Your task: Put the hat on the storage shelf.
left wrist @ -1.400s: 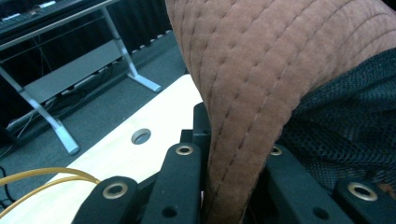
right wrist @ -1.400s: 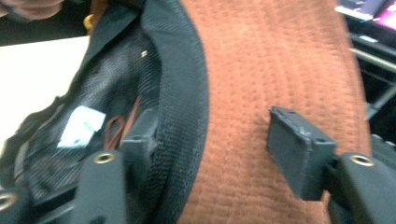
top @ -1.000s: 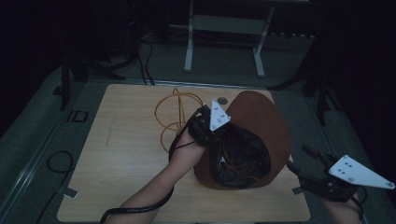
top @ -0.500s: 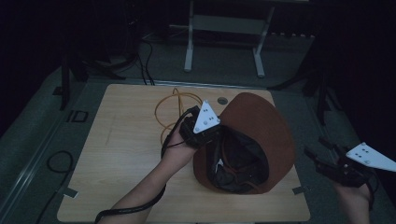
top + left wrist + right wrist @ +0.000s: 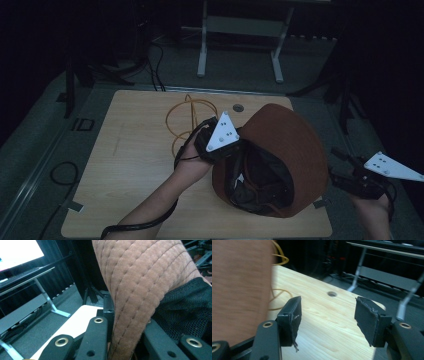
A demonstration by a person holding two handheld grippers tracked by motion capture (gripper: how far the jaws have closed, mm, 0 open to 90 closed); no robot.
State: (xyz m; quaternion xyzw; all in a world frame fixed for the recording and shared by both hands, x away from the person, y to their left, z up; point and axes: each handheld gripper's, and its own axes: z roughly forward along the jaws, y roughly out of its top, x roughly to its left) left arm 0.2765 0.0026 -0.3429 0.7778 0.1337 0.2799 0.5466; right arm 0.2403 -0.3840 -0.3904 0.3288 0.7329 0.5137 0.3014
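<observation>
Left gripper (image 5: 235,142) clamped on brown quilted hat (image 5: 280,150) rim, jaws pinching fabric edge. Right gripper (image 5: 327,317) wide open, empty, off table's (image 5: 135,165) right edge. Hat tilted on right half of table, opening with black mesh lining (image 5: 190,307) facing near edge, long axis running back-to-front. Yellow cable (image 5: 187,117) coiled just left.

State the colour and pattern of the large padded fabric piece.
Brown quilted fabric piece, stitched in dotted rows; the left gripper view shows it best.
</observation>
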